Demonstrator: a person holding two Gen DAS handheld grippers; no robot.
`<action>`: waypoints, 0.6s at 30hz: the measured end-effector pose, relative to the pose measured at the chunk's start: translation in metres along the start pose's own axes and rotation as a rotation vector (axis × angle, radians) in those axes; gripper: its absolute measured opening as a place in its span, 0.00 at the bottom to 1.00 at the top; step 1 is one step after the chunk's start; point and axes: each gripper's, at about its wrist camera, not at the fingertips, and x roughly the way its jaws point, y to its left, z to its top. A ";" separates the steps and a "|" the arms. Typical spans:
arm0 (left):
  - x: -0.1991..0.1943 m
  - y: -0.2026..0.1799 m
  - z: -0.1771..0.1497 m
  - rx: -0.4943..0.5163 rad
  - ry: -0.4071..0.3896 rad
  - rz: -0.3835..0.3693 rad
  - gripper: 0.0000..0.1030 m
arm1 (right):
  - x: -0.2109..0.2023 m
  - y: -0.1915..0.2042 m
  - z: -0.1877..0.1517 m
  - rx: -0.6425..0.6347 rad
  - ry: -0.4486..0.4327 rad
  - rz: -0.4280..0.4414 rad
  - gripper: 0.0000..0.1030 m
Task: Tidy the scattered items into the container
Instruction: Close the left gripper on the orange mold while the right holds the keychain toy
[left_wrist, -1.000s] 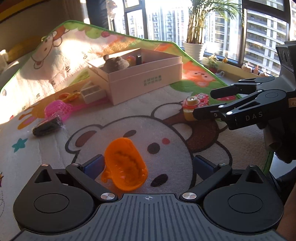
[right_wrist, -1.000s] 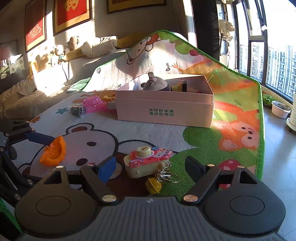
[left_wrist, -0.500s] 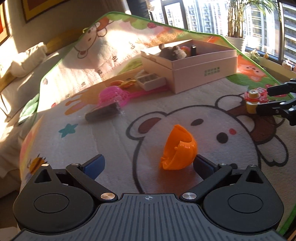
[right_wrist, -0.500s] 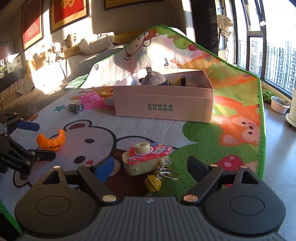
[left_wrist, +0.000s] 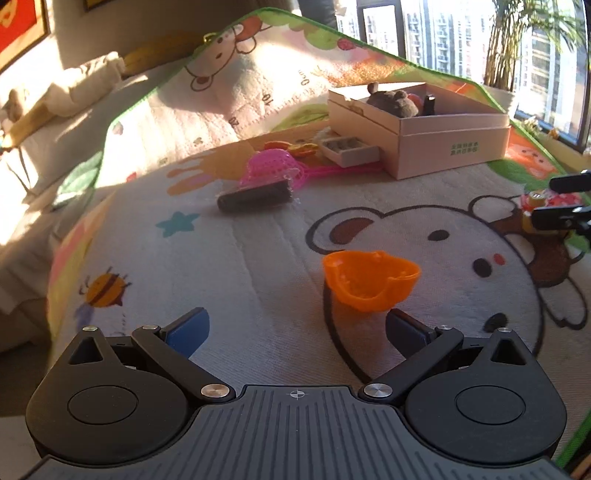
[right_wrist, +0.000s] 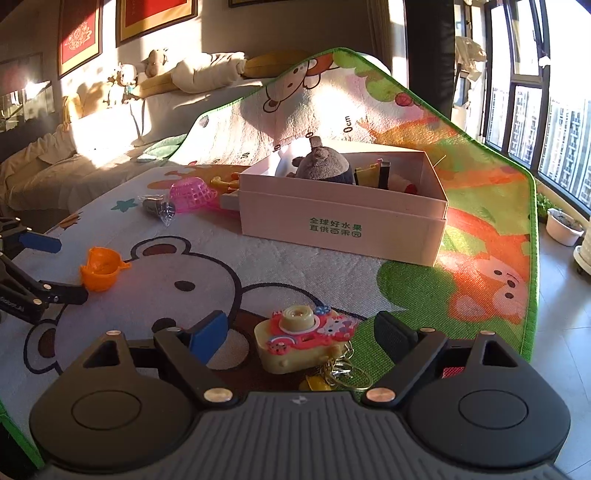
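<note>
A pink cardboard box (right_wrist: 343, 218), printed in green with "全球好水果 直供百果园", sits on a cartoon bear play mat (right_wrist: 295, 273), holding a grey plush toy (right_wrist: 321, 166) and other small items too indistinct to name. The left gripper (left_wrist: 295, 328), fingers spread wide, hovers with an orange plastic cup (left_wrist: 369, 284) at its 1 o'clock, just beyond its right finger. The right gripper (right_wrist: 303, 332), also wide open, brackets a toy camera keychain (right_wrist: 299, 339) without touching it. A pink strainer (left_wrist: 273, 168) and a dark wrapped cylinder (left_wrist: 255, 197) lie at the box's 9 o'clock.
</note>
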 end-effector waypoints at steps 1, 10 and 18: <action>0.001 -0.002 0.001 -0.019 0.005 -0.022 1.00 | 0.004 -0.001 0.000 0.004 0.013 0.005 0.84; 0.007 -0.026 0.008 0.011 -0.036 -0.074 1.00 | 0.010 -0.002 -0.002 0.015 0.043 0.023 0.67; 0.006 -0.025 0.008 0.022 -0.101 -0.090 1.00 | 0.011 -0.001 -0.002 0.005 0.045 0.027 0.67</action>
